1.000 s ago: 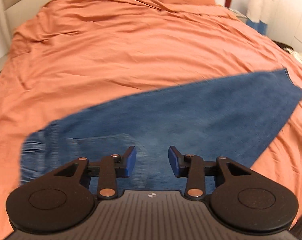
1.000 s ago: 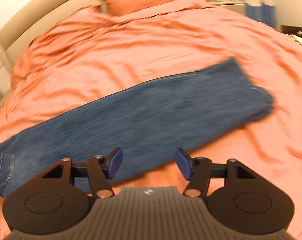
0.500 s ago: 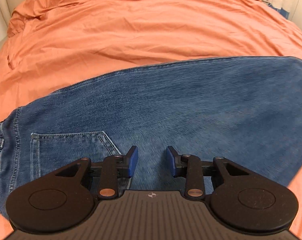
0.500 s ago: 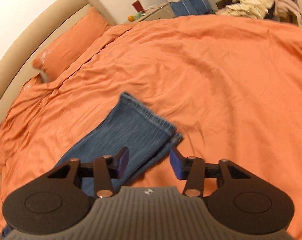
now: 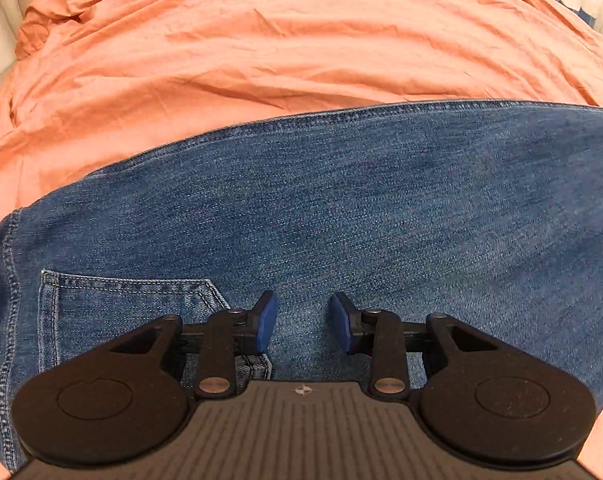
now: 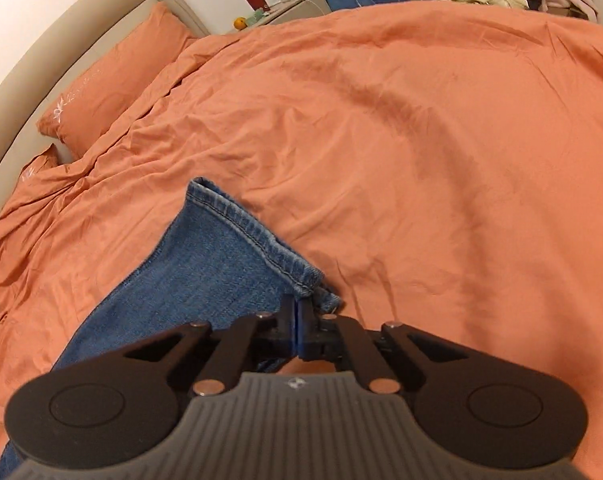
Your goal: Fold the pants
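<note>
A pair of blue denim pants (image 5: pixel 341 208) lies flat on a bed spread with an orange duvet (image 5: pixel 285 44), its long axis running side to side across the left wrist view: waistband end at the left edge, legs stretching off to the right. In the right wrist view the same pants (image 6: pixel 205 276) run diagonally from the lower left up to the leg hem (image 6: pixel 257 236), which points toward the middle of the bed. The denim is mid-blue and faintly faded, with pale stitching along the seams, a stitched back pocket (image 5: pixel 121 312) near the waist and a double-stitched cuff at the hem; the legs appear to lie one on the other.

The left tongs (image 5: pixel 303 326) stand spread just above the seat of the pants beside the pocket's corner, their blue pads apart, gripping nothing. The right tongs (image 6: pixel 299 312) have just closed, their pads pressed together on the near corner of the hem, pinching the cuff's edge.

An orange pillow (image 6: pixel 113 88) rests by the beige headboard (image 6: pixel 61 36).
</note>
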Demonstrator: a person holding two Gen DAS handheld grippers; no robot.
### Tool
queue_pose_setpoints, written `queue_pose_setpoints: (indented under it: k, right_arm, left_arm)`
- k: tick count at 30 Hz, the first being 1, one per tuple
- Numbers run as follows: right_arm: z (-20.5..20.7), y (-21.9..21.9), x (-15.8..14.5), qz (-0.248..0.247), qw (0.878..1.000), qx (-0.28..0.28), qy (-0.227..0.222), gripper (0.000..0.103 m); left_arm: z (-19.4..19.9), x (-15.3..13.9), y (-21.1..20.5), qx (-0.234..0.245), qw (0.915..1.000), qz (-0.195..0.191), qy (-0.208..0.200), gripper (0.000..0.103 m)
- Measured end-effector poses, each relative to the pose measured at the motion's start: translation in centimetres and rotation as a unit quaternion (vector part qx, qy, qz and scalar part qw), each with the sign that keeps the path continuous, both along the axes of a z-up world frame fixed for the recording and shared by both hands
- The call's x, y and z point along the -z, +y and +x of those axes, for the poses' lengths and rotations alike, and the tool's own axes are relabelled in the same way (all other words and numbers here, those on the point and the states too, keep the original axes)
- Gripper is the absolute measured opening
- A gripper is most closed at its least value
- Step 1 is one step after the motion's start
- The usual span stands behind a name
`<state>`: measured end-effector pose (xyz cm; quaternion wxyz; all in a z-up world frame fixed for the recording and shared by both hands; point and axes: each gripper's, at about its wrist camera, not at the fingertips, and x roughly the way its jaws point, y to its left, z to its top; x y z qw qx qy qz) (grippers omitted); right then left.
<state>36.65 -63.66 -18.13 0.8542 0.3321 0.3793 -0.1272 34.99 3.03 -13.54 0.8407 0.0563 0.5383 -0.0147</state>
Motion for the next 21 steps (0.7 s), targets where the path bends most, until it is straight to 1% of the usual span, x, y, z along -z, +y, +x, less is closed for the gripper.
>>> queue_pose_setpoints:
  k: [2, 3, 4, 5, 6, 8, 12, 15, 17, 19, 21]
  right_arm:
    - [-0.1, -0.2, 0.2, 0.016, 1.000, 0.003, 0.000, 0.001]
    - [-0.4, -0.2, 0.2, 0.025, 1.000, 0.003, -0.002, 0.003]
    - [-0.9, -0.1, -0.2, 0.023, 1.000, 0.005, -0.003, 0.007]
    - [-1.3, 0.2, -0.6, 0.014, 1.000, -0.004, -0.003, 0.015]
    - [-1.6, 0.8, -1.1, 0.003, 1.000, -0.019, -0.002, 0.017]
    - [-2.4, 2.6, -2.2, -0.025, 0.998, -0.061, 0.006, 0.018]
    - [-3.1, 7.4, -3.5, -0.063, 0.986, -0.155, 0.026, 0.018]
    - [-3.5, 11.8, -3.8, -0.093, 0.970, -0.222, 0.035, 0.018]
    - [-3.8, 14.5, -3.9, -0.112, 0.961, -0.251, 0.034, 0.019]
    - [-4.1, 16.3, -3.9, -0.121, 0.956, -0.265, 0.039, 0.021]
    - [-4.7, 17.8, -3.7, -0.131, 0.950, -0.278, 0.044, 0.021]
  left_arm:
    - [-1.0, -0.9, -0.2, 0.000, 0.9999, 0.003, -0.012, 0.040]
    - [-1.6, -1.5, -0.1, 0.000, 0.9998, 0.003, -0.020, 0.040]
    - [-2.3, -2.1, 0.0, 0.002, 0.9997, 0.000, -0.025, 0.040]
    - [-3.0, -2.7, 0.2, 0.006, 0.9996, -0.003, -0.028, 0.040]
    - [-3.8, -3.4, 0.3, 0.012, 0.9995, -0.007, -0.029, 0.040]
    - [-6.0, -4.7, 0.5, 0.033, 0.9988, -0.012, -0.034, 0.040]
    - [-10.9, -6.4, -0.3, 0.108, 0.9935, -0.011, -0.033, 0.040]
    - [-14.6, -6.3, -1.7, 0.170, 0.9853, 0.002, -0.015, 0.040]
    - [-16.8, -5.5, -2.6, 0.204, 0.9788, 0.018, -0.009, 0.040]
    - [-18.5, -4.2, -3.4, 0.224, 0.9737, 0.041, -0.015, 0.042]
    - [-19.3, -2.9, -4.2, 0.235, 0.9705, 0.052, -0.018, 0.042]
